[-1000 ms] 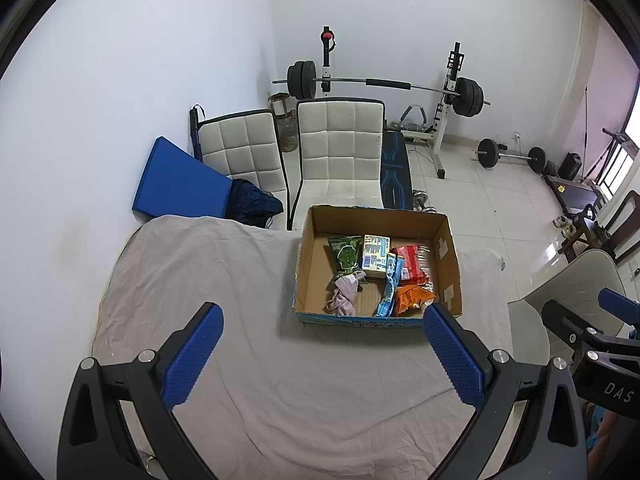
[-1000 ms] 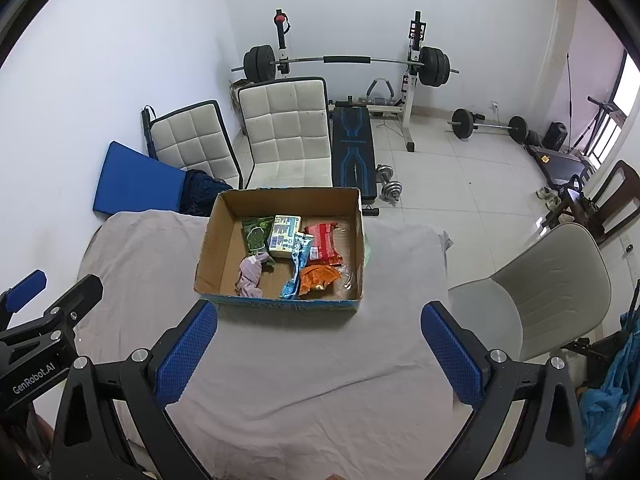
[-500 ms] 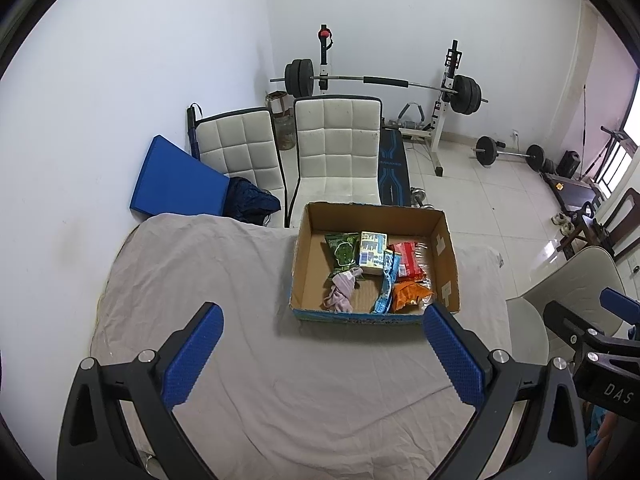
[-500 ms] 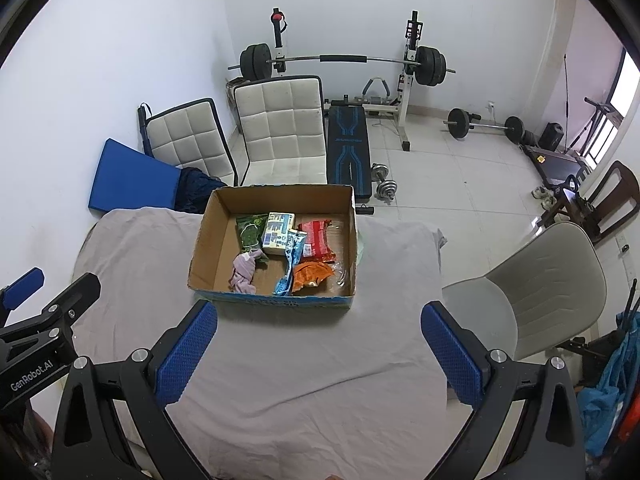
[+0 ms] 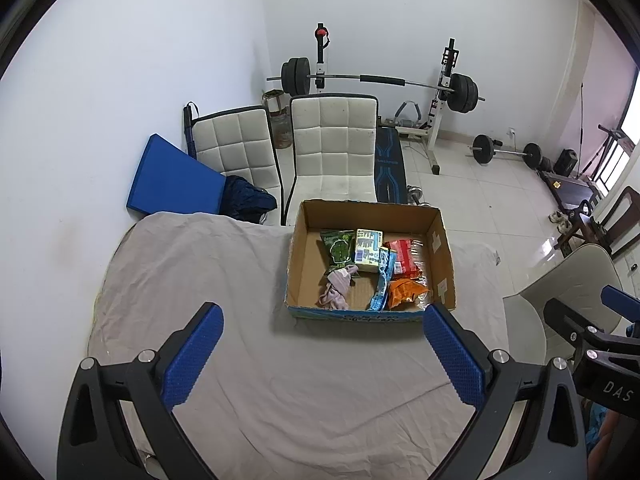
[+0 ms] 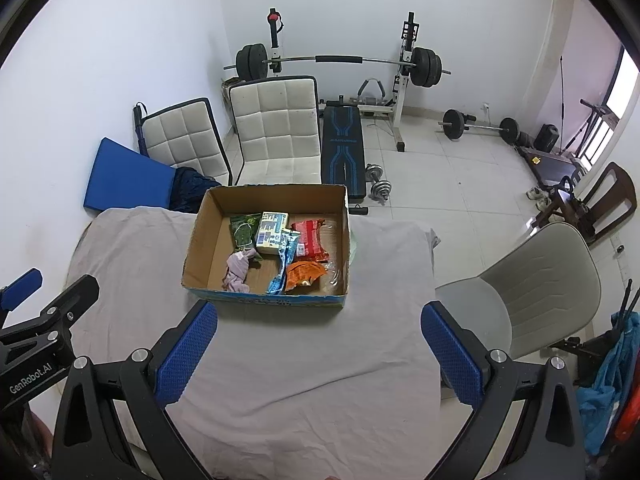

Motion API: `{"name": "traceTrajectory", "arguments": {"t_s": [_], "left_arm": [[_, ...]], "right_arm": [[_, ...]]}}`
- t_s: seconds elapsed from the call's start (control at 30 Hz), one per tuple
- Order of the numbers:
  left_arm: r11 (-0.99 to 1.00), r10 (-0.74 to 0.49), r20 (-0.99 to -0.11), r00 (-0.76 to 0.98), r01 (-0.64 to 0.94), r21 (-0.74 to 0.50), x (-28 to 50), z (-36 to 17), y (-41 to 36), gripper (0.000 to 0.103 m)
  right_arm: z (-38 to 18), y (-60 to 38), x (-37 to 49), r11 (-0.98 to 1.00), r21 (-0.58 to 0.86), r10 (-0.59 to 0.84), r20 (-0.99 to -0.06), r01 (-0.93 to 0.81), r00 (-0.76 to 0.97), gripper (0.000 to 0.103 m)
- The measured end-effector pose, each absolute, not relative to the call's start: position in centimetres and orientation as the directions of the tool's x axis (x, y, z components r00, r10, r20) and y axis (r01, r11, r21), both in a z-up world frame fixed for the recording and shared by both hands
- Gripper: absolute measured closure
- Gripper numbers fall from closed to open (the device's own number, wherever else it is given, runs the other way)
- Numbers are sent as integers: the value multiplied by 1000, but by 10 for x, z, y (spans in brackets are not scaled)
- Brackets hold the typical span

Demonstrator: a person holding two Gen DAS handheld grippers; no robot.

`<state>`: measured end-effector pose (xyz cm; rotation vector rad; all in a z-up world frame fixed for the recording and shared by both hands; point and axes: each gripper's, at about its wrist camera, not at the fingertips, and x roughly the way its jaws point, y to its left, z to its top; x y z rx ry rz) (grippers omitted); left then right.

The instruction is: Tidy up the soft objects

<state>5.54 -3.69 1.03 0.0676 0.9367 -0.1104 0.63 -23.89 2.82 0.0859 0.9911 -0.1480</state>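
Left gripper point(image 5: 322, 328) fingers wide, empty. Right gripper point(image 6: 318, 326) same. Box point(image 6: 264, 300) of packets, cloth point(image 6: 238, 270) ahead, between fingertips, on worktop point(image 6: 280, 360).

Bare cloth point(image 5: 320, 380) before open-topped box point(image 5: 444, 256)

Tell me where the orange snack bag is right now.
The orange snack bag lies in the cardboard box's near right corner, beside the blue wrapper, below the red packet.

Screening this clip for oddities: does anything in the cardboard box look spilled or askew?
Nothing spilled. In the cardboard box, the pink cloth lies crumpled, and the snack packets overlap at angles. Both tools are open and empty.
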Motion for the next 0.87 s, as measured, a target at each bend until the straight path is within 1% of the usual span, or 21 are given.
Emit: {"name": "traceTrajectory", "arguments": {"t_s": [0.87], "left_arm": [[992,-71,-812,579,123,2,50,10,-41,0]], "right_arm": [[31,-238,7,986,6,-85,-838,165,539,0]]}}
